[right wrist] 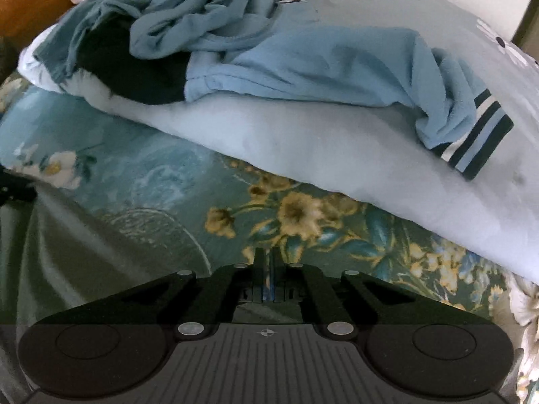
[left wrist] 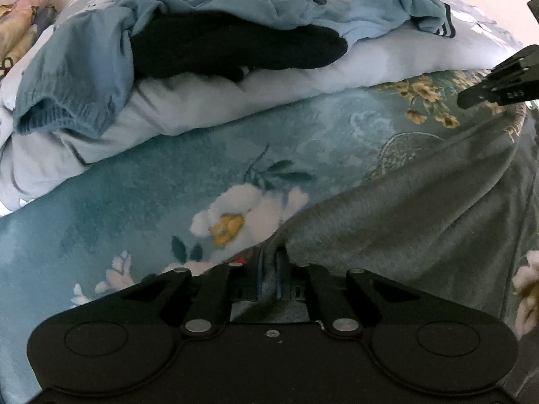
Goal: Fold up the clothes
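Now both grippers pinch the grey garment's edge for a fold.
Left wrist view: left gripper (left wrist: 269, 269) is clamped on grey garment (left wrist: 421, 208), lying on the floral blanket (left wrist: 134, 195). Right wrist view: right gripper (right wrist: 267, 266) has its jaws closed, grey cloth seemingly underneath; blue clothes (right wrist: 303, 64) wait on the pillow (right wrist: 303, 141).

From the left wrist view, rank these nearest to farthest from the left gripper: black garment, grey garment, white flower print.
1. Grey garment: pinched in the left gripper, spreading right.
2. White flower print: just ahead, slightly left, on the blanket.
3. Black garment: far back, on the pale quilt under the blue clothes.
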`<action>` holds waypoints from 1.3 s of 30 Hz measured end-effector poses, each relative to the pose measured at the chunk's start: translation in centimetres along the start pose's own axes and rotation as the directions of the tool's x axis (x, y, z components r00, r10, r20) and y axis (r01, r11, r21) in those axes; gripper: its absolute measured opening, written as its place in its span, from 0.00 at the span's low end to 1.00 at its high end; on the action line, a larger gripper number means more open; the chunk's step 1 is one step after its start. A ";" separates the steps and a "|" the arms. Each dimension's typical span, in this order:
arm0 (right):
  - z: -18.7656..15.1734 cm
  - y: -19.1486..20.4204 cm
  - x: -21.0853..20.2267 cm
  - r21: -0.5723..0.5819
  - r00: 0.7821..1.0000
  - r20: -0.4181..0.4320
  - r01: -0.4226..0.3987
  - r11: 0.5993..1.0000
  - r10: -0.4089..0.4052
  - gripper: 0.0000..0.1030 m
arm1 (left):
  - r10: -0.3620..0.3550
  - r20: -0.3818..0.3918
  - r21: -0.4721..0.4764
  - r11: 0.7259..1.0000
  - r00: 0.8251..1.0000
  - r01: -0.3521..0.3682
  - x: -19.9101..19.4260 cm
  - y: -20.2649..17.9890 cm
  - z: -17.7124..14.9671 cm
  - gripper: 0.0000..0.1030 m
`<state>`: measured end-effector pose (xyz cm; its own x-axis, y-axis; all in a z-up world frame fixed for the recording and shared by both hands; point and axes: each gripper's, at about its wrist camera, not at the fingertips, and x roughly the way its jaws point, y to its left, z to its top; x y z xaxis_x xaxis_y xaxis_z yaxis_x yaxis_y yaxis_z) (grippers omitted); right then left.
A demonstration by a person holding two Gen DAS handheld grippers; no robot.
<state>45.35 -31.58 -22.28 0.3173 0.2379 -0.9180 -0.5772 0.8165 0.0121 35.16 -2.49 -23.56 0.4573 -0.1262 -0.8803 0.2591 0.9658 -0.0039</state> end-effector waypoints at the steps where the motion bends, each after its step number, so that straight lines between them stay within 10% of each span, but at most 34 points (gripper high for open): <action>1: -0.3 0.2 -0.1 -0.023 1.000 -0.008 -0.011 1.000 0.010 0.02 | 0.003 0.002 0.006 1.000 1.000 -0.003 0.0 -0.1 -0.1 0.08; 4: -1.8 0.5 0.1 -0.085 0.998 -0.051 -0.025 0.996 0.020 0.03 | 0.007 0.001 0.001 1.000 1.000 -0.007 0.2 0.0 -0.4 0.13; 10: -3.8 0.4 1.3 -0.141 0.994 -0.101 0.014 0.990 -0.029 0.39 | -0.002 -0.002 -0.036 0.999 1.000 0.002 0.4 0.5 -0.6 0.16; 22: -3.8 1.0 1.6 -0.153 0.992 -0.107 0.045 0.987 -0.061 0.03 | -0.003 -0.006 -0.057 0.998 1.000 0.003 0.7 0.6 -0.4 0.19; 39: -0.5 -0.4 0.5 0.001 0.991 0.036 0.132 0.991 -0.132 0.01 | 0.004 -0.002 -0.139 0.990 1.000 -0.004 0.2 1.6 -0.2 0.34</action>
<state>45.37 -32.01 -22.92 0.4178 0.1471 -0.8965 -0.5293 0.8415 -0.1086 35.55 -0.92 -23.86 0.4565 -0.1221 -0.8813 0.1367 0.9884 -0.0661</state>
